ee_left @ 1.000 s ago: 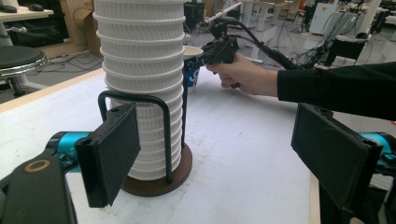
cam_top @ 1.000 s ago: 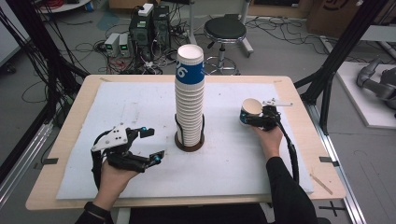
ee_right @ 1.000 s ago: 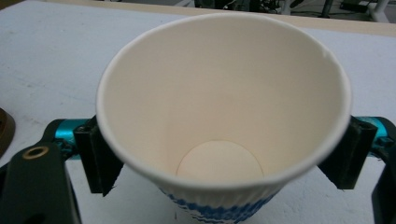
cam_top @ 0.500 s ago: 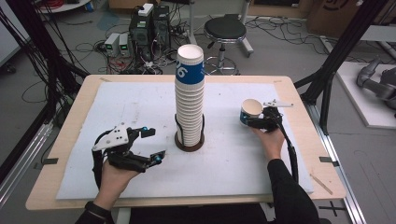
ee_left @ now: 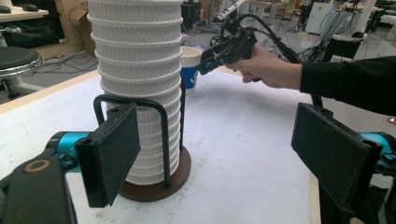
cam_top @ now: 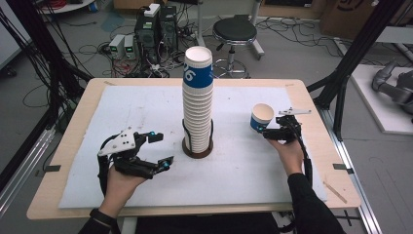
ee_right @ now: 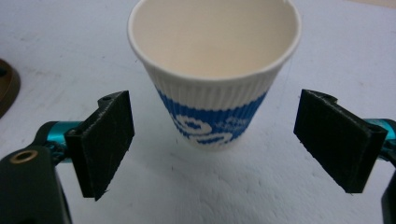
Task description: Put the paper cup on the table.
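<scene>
A tall stack of white ribbed paper cups point(cam_top: 197, 102), the top one with a blue band, stands in a black wire holder on a round brown base point(cam_top: 197, 148) at the table's middle. A single white-and-blue cup point(cam_top: 262, 118) stands upright on the white mat to the right. My right gripper point(cam_top: 269, 131) is just behind it. Its jaws have just been opening and now stand wide, with the cup point(ee_right: 215, 79) a little ahead of the pads point(ee_right: 109, 140) and untouched. My left gripper point(cam_top: 162, 148) rests open left of the stack point(ee_left: 137, 70), holding nothing.
The white mat point(cam_top: 146, 107) covers most of the wooden table point(cam_top: 316, 112). Behind the table stand a black stool point(cam_top: 234, 34) and electronics with cables on the floor. Black frame posts point(cam_top: 360, 48) rise at the right.
My right gripper has opened off the single cup and drawn back a little toward the person. The cup stays standing on the mat. The left gripper has not moved.
</scene>
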Demonstrator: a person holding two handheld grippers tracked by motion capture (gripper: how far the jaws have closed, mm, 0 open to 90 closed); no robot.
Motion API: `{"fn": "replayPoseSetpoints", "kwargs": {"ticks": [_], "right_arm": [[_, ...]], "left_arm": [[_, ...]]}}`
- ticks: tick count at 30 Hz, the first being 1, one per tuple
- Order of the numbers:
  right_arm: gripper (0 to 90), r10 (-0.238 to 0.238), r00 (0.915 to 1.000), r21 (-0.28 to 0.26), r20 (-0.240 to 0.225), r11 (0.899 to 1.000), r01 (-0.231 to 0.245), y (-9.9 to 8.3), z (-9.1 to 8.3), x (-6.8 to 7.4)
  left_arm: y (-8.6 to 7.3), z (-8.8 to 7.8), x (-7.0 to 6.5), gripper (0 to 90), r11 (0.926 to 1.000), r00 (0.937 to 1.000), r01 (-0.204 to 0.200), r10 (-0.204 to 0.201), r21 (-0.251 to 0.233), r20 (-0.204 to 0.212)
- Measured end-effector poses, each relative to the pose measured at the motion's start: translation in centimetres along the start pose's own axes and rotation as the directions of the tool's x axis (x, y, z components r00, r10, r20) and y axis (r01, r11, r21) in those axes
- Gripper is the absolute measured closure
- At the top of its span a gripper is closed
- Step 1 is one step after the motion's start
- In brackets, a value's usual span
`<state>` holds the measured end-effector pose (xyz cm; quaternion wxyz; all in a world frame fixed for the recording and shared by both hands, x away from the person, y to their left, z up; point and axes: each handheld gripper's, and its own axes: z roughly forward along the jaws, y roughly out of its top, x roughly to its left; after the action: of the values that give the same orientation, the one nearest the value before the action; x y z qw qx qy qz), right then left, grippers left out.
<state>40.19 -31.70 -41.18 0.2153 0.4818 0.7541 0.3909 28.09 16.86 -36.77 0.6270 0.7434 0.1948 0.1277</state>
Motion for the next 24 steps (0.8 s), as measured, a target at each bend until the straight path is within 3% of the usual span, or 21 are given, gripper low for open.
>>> {"fn": "replayPoseSetpoints", "kwargs": {"ticks": [3,9,13,16,17,18,19,21,23,24], "right_arm": [[12.1,0.015,0.9993,-0.015,-0.035,1.000,-0.016,-0.2,-1.5,-0.4],[12.5,-0.009,0.9907,-0.090,-0.136,0.996,-0.004,-0.3,-4.7,-0.2],[12.7,-0.071,0.9704,-0.186,-0.231,0.982,0.028,0.1,-6.9,0.8],[12.7,-0.158,0.9453,-0.263,-0.285,0.961,0.082,0.3,-8.2,1.8],[12.7,-0.186,0.9342,-0.297,-0.305,0.950,0.092,0.4,-8.7,2.1],[12.8,-0.223,0.9154,-0.326,-0.335,0.939,0.109,0.4,-9.1,2.4],[12.7,-0.252,0.9097,-0.353,-0.330,0.927,0.128,0.6,-9.4,2.8],[12.7,-0.286,0.8877,-0.393,-0.361,0.910,0.133,0.9,-10.1,3.4],[12.7,-0.304,0.8812,-0.428,-0.362,0.894,0.132,1.1,-10.6,3.9],[12.7,-0.310,0.8631,-0.445,-0.398,0.888,0.114,1.3,-10.8,4.0]], "left_arm": [[0.1,0.0,0.1,15.6,1.0000,1.0000,-0.001,0.001,0.002,-0.002],[0.0,0.4,0.0,15.6,1.0000,1.0000,0.005,-0.005,0.006,0.000],[0.0,0.6,0.0,15.7,0.9999,1.0000,0.003,-0.003,0.013,0.000],[0.3,0.4,0.1,15.7,1.0000,0.9999,0.005,-0.005,0.006,-0.012],[0.4,0.2,0.1,15.6,1.0000,0.9999,0.005,-0.005,0.001,-0.013],[0.6,0.1,0.1,15.7,1.0000,0.9999,0.002,-0.002,-0.004,-0.014],[0.8,0.0,0.1,15.7,1.0000,0.9999,-0.001,0.001,-0.005,-0.015],[1.1,-0.2,0.1,15.7,1.0000,0.9999,-0.002,0.002,-0.003,-0.015],[1.3,-0.3,0.0,15.7,1.0000,0.9999,0.007,-0.007,-0.005,-0.013],[1.5,-0.3,0.0,15.7,1.0000,0.9999,0.009,-0.009,-0.003,-0.014]]}}
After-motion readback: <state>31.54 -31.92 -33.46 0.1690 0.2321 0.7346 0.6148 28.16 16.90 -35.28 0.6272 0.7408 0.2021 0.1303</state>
